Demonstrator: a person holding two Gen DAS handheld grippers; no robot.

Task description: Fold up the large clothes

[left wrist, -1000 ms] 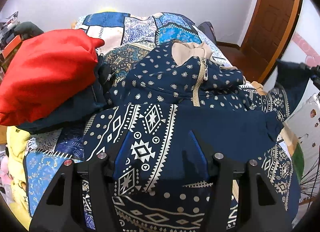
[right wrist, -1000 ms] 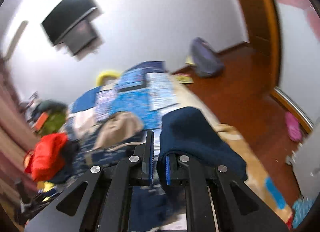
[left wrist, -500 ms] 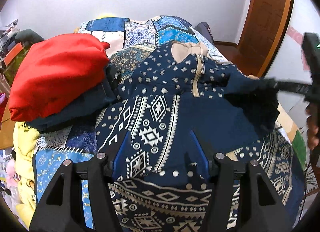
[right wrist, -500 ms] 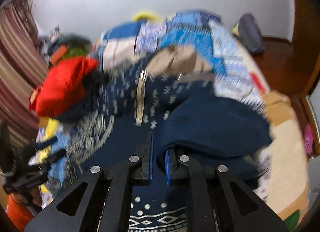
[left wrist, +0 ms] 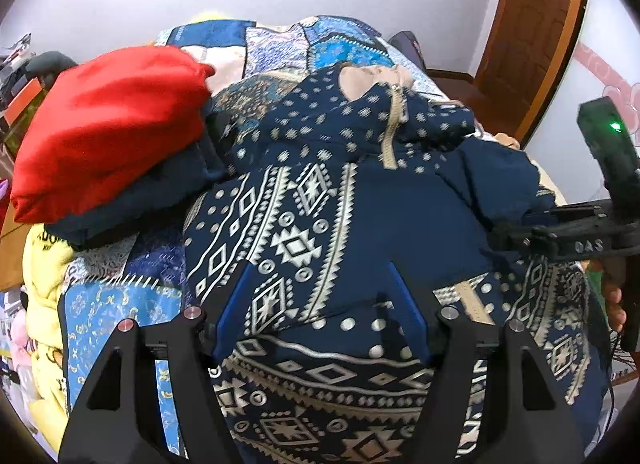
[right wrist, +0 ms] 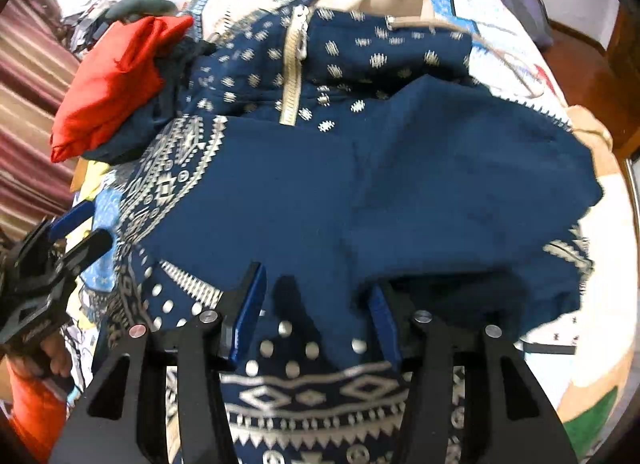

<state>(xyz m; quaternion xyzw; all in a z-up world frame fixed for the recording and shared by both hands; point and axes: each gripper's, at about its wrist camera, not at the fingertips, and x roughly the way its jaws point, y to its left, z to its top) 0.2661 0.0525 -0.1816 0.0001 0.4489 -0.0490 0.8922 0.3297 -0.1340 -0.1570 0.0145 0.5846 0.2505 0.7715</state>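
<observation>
Both wrist views close, angled down; share navy jacket [left wrist: 360, 200] on bed.

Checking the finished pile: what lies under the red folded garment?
The red folded garment sits on a dark navy folded garment, with yellow fabric below. Anything deeper is covered.

navy zip-front jacket with cream geometric print [left wrist: 304, 232] | lies flat on bed | plain-blue sleeve folded across front
</observation>
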